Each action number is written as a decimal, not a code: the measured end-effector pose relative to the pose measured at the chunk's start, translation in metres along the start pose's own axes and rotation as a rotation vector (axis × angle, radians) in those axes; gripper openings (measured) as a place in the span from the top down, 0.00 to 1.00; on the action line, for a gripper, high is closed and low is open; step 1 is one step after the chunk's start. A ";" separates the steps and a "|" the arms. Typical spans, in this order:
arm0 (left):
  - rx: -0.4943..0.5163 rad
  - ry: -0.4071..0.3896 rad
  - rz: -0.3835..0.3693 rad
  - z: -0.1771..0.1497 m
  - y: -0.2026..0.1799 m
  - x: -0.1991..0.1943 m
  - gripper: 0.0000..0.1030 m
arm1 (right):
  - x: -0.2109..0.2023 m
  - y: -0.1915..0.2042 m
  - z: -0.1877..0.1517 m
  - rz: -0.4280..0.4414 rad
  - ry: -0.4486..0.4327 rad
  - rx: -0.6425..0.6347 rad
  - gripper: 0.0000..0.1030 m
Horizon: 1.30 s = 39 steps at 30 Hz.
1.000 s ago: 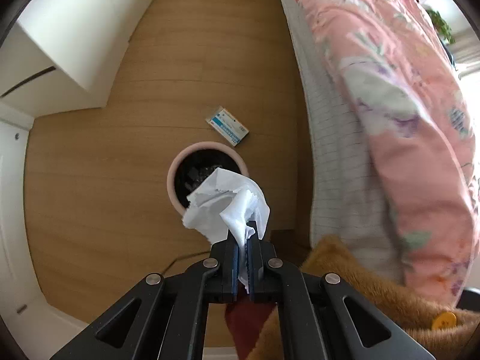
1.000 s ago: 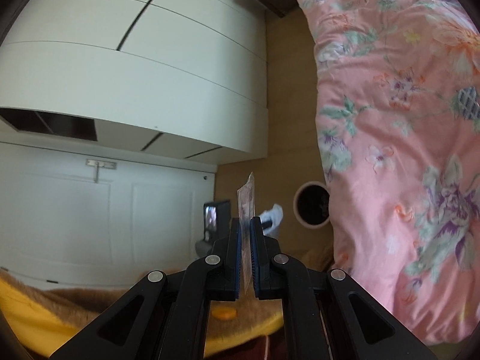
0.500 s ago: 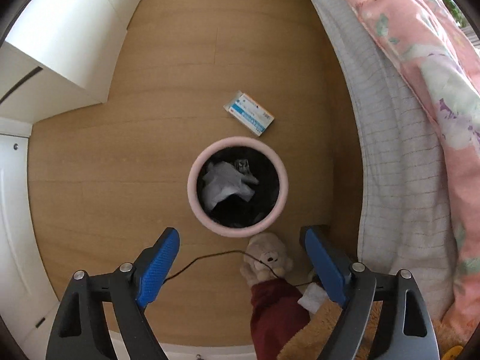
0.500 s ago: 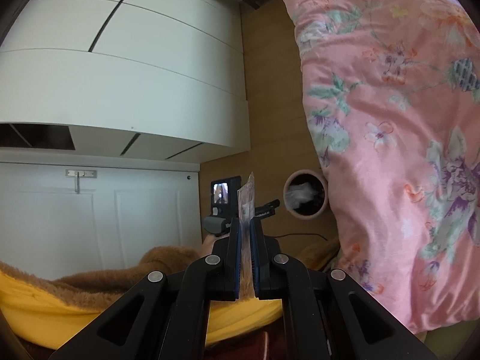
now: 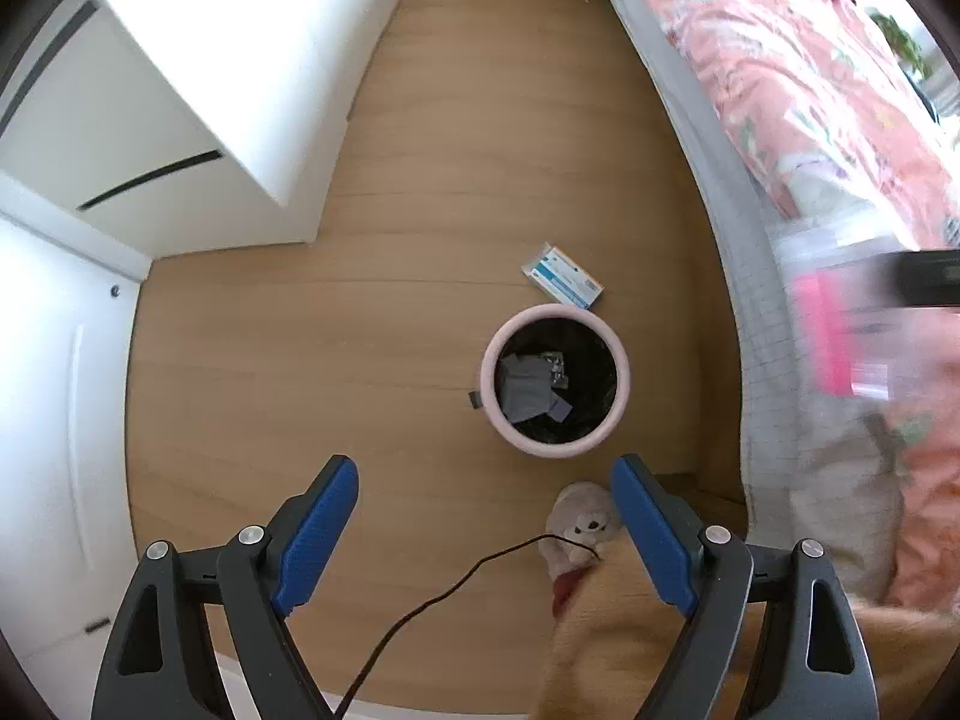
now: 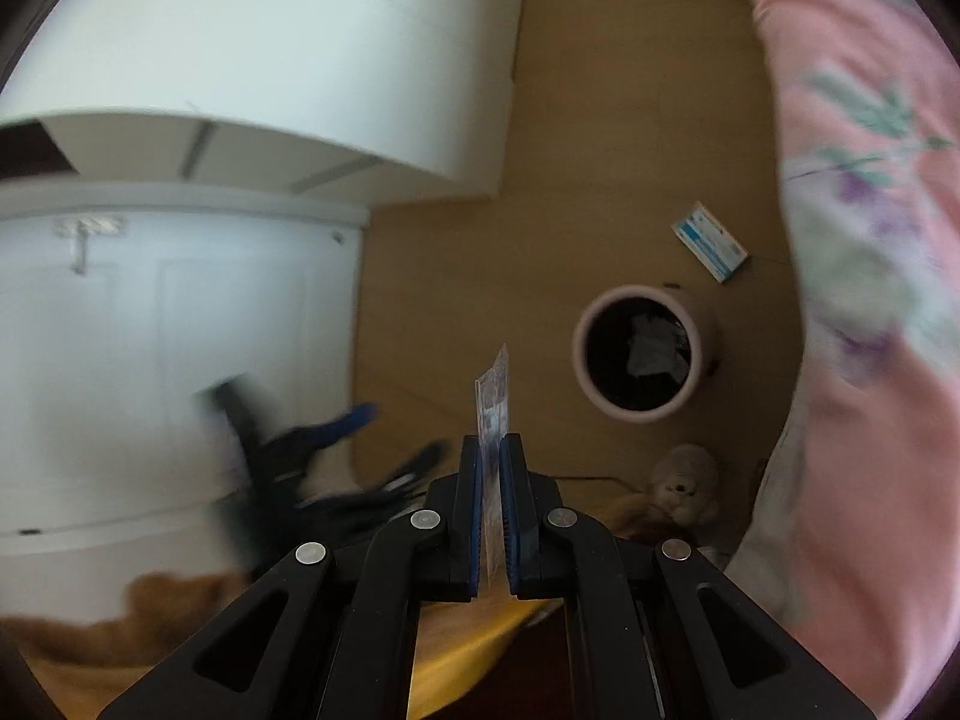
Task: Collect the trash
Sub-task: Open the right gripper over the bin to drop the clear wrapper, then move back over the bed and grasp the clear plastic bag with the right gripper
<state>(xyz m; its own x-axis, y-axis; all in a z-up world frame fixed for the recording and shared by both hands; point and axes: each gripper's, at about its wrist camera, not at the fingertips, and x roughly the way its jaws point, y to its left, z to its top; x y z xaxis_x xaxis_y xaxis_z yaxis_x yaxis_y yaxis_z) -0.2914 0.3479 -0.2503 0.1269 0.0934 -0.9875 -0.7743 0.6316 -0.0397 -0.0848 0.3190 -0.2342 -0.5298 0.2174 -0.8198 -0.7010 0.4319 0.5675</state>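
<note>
A pink round bin (image 5: 621, 360) with a black liner stands on the wooden floor, with crumpled paper (image 5: 528, 387) inside. My left gripper (image 5: 486, 480) is open and empty, above the floor just short of the bin. My right gripper (image 6: 492, 444) is shut on a thin plastic wrapper (image 6: 495, 390) held edge-on, left of and short of the bin (image 6: 585, 384). The wrapper also shows blurred at the right of the left wrist view (image 5: 840, 324). A blue and white box (image 5: 561, 276) lies on the floor beyond the bin; it also shows in the right wrist view (image 6: 711, 240).
A bed with a pink floral quilt (image 5: 810, 78) runs along the right. White cabinets (image 5: 210, 90) and a white door (image 6: 150, 360) are on the left. A plush slipper (image 5: 579, 531) and a black cable (image 5: 450, 588) are near the bin.
My left gripper opened and the white tissue fell into the bin, then the gripper drew back. My right gripper swung down toward the bin with the wrapper.
</note>
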 end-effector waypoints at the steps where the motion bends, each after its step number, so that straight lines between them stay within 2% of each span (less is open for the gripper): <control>1: -0.008 -0.006 0.000 -0.003 0.002 -0.006 0.16 | 0.016 0.001 0.005 -0.032 0.018 -0.012 0.93; 5: -0.017 -0.021 0.004 -0.011 0.004 -0.019 0.16 | 0.051 0.005 0.015 -0.139 0.018 -0.059 0.92; 6: -0.016 -0.023 0.004 -0.011 0.003 -0.020 0.16 | 0.057 0.005 0.015 -0.160 0.025 -0.061 0.85; 7: -0.014 -0.026 0.005 -0.011 0.003 -0.021 0.16 | 0.064 0.005 0.016 -0.180 0.035 -0.053 0.59; 9: -0.007 -0.032 0.006 -0.011 0.002 -0.024 0.16 | 0.063 0.003 0.013 -0.190 0.010 -0.047 0.33; 13: 0.008 -0.041 0.004 -0.010 0.000 -0.031 0.16 | 0.042 -0.001 0.004 -0.179 -0.030 -0.048 0.32; 16: 0.032 -0.064 0.000 -0.006 -0.007 -0.039 0.16 | 0.002 -0.011 -0.023 -0.109 -0.069 0.001 0.32; 19: 0.092 -0.120 -0.008 0.005 -0.025 -0.053 0.16 | -0.065 -0.030 -0.067 -0.081 -0.165 0.059 0.32; 21: 0.133 -0.161 -0.013 0.016 -0.039 -0.064 0.16 | -0.109 -0.050 -0.091 -0.105 -0.239 0.116 0.31; 24: 0.185 -0.235 -0.045 0.037 -0.064 -0.083 0.16 | -0.191 -0.099 -0.139 -0.172 -0.402 0.289 0.23; 26: 0.217 -0.270 -0.076 0.053 -0.087 -0.094 0.15 | -0.232 -0.129 -0.167 -0.182 -0.495 0.400 0.23; 30: 0.301 -0.291 -0.136 0.081 -0.144 -0.110 0.09 | -0.308 -0.182 -0.226 -0.205 -0.690 0.596 0.18; 36: 0.468 -0.302 -0.168 0.093 -0.233 -0.128 0.06 | -0.360 -0.251 -0.281 -0.218 -0.806 0.768 0.18; 39: 0.525 -0.299 -0.177 0.092 -0.277 -0.136 0.02 | -0.381 -0.282 -0.293 -0.257 -0.831 0.805 0.18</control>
<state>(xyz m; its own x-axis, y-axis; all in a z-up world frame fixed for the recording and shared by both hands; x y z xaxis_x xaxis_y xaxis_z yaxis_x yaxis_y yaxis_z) -0.0368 0.2313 -0.0908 0.4520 0.1155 -0.8845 -0.3271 0.9440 -0.0438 0.1750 -0.1421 -0.0593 0.2631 0.4177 -0.8697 -0.0818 0.9078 0.4112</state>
